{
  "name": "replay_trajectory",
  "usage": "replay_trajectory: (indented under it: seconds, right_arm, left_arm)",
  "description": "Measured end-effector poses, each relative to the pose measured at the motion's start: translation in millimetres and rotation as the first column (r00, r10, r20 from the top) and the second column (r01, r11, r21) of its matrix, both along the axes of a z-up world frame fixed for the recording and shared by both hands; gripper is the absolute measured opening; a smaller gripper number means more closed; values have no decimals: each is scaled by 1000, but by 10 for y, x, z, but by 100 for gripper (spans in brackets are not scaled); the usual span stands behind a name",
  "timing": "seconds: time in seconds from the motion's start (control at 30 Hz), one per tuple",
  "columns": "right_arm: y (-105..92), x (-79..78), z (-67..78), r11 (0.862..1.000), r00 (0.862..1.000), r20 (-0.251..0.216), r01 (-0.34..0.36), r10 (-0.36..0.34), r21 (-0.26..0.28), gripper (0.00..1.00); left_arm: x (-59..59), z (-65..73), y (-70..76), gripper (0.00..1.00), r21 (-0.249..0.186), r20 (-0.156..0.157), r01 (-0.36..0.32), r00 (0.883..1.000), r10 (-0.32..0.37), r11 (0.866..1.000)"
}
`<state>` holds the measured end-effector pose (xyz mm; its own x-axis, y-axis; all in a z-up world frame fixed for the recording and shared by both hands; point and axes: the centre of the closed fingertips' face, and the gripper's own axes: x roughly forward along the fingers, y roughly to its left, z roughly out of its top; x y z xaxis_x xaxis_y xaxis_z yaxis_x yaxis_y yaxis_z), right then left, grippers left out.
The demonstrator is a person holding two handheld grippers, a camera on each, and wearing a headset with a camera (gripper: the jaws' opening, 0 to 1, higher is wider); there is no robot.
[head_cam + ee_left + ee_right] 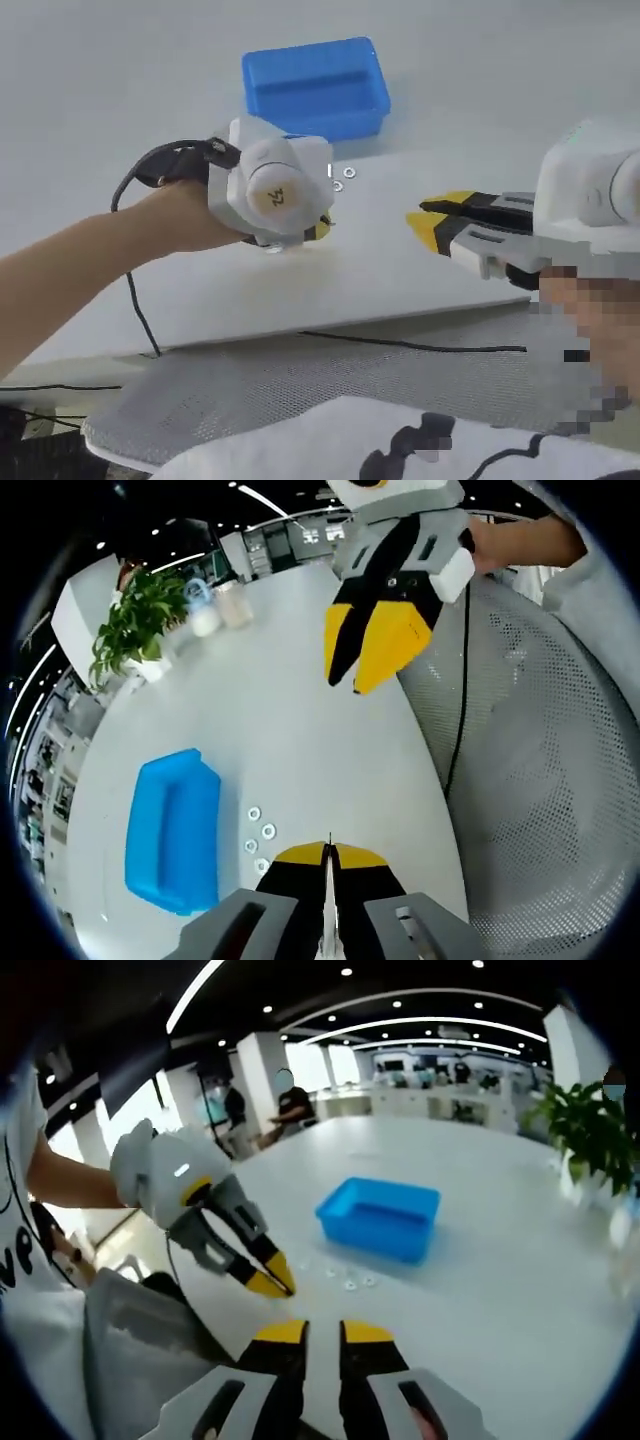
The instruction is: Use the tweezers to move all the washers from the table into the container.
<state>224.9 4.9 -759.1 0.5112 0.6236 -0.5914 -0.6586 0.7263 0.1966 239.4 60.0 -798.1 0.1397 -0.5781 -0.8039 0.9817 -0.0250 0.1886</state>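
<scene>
A white worktop (420, 290) in a bright open-plan hall carries a blue container (315, 88). The washers (262, 832) lie loose just beside the container's long wall, and none can be seen inside it. The left claw (329, 852) is pressed together on a thin metal sliver that I take to be the tweezers (328, 842), with the tip near the washers on the side away from the container. The right claw (322, 1332), slightly spread and empty, hangs well apart from the container. This looks like the approach to the first pick. The next move calls for lowering the tweezer tip onto one washer, nipping its rim, and lifting it over the container wall.
</scene>
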Motion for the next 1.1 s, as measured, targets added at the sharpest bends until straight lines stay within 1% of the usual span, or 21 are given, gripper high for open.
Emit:
replay_trajectory:
  seconds: [0.03,0.07,0.1,0.17,0.2,0.27,0.33,0.37,0.43,0.47,0.53,0.57,0.67,0.73,0.77,0.83,0.93,1.0,1.03,1.07,1.1]
  right_arm:
    - [114,16,-6,999,1000,-7,-29,29,15,9]
    - [202,18,-9,998,998,-14,-53,53,22,10]
    - [327,37,-8,996,996,-8,-89,89,19,12]
    - [494,50,-10,990,990,3,-139,139,5,12]
    - [620,54,-14,985,985,9,-172,172,-6,13]
    - [788,61,-32,977,977,16,-213,213,-17,14]
    - [972,64,-108,965,966,3,-258,259,-41,16]
    - [1057,83,-147,957,959,11,-282,283,-64,16]
    - [1169,115,-206,953,955,12,-295,297,-76,16]
    - [1227,139,-273,946,951,4,-308,310,-98,17]
    - [1303,205,-369,936,944,14,-324,329,-139,21]
    - [1342,219,-397,933,942,7,-331,335,-143,22]
    - [1485,258,-409,921,930,12,-361,366,-147,24]
    - [1532,301,-421,898,916,27,-387,401,-212,24]
    - [1554,339,-409,898,918,43,-376,395,-230,23]
    - [1587,375,-383,903,922,53,-362,383,-232,20]
    - [1604,447,-324,917,935,68,-324,348,-234,18]
    - [1590,486,-279,920,939,83,-306,334,-243,10]
    - [1584,493,-271,921,939,86,-303,332,-247,10]
    - [1560,504,-276,920,942,84,-296,326,-256,9]
    - [1533,527,-282,923,946,81,-285,314,-258,9]
  left_arm:
    - [-9,51,39,0,-2,7,2,1000,-2,1000]
    - [-14,129,91,0,-10,27,8,1000,-8,1000]
    - [-17,179,123,0,-19,39,10,999,-9,1000]
    - [-19,294,211,0,-34,64,4,998,-2,999]
    - [-2,358,265,0,-48,83,-2,997,6,999]
    - [19,443,376,0,-58,100,-12,995,18,998]
    - [34,502,476,0,-68,113,-22,993,29,997]
    - [46,535,543,0,-79,119,-25,992,35,997]
    - [62,571,652,0,-100,118,-37,992,49,994]
    - [64,577,688,0,-104,114,-41,992,52,994]
    - [68,592,756,0,-119,110,-44,992,57,992]
    - [92,586,803,0,-137,103,-46,993,61,990]
    - [88,650,843,0,-174,85,-39,995,54,984]
    - [90,689,852,0,-190,83,-20,996,36,982]
    - [94,668,852,0,-191,85,-12,996,29,981]
    - [96,681,858,0,-194,80,24,997,-8,981]
    - [139,719,836,0,-218,72,70,996,-55,973]
    - [175,731,820,0,-226,70,88,995,-74,970]
    - [195,760,800,0,-238,68,95,994,-81,967]
    - [212,760,788,0,-239,62,99,994,-87,966]
    - [234,758,766,0,-234,65,110,993,-97,966]
